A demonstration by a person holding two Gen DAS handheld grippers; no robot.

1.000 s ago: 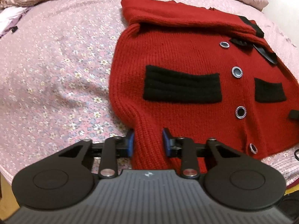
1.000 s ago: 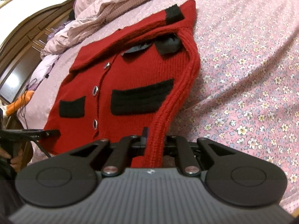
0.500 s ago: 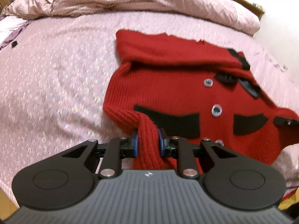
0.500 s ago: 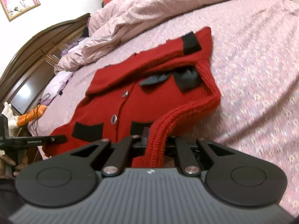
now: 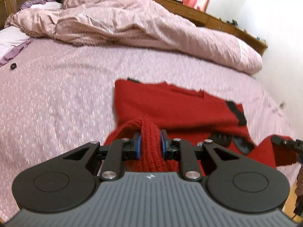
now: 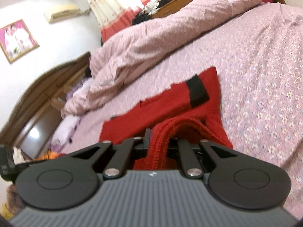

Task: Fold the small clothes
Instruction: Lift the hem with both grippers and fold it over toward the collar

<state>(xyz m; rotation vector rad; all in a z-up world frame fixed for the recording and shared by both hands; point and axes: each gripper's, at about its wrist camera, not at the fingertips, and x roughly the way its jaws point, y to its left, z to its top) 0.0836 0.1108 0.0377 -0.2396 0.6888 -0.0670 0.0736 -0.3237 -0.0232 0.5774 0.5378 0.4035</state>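
Note:
A red knit cardigan (image 5: 176, 104) with black trim lies on the pink floral bed. My left gripper (image 5: 150, 144) is shut on its lower hem, which bunches up red between the blue pads. The right gripper (image 6: 159, 143) is shut on the other bottom corner of the cardigan (image 6: 170, 102), whose ribbed edge rises in a fold from the jaws. Both corners are lifted off the bed and the lower half arches over the upper half. A black cuff (image 6: 197, 92) shows on the folded sleeve. The other gripper's tip (image 5: 284, 141) appears at the right edge of the left wrist view.
A rumpled pink duvet (image 5: 132, 24) lies across the far side of the bed. A wooden headboard (image 6: 41, 94) and bedside clutter stand to the left in the right wrist view. A small black item (image 5: 13, 66) lies on the bed sheet (image 5: 56, 98) far left.
Both grippers have risen and moved toward the collar, carrying the hem up. The pockets and buttons are now hidden under the raised fold. The left jaws closed tighter on the knit.

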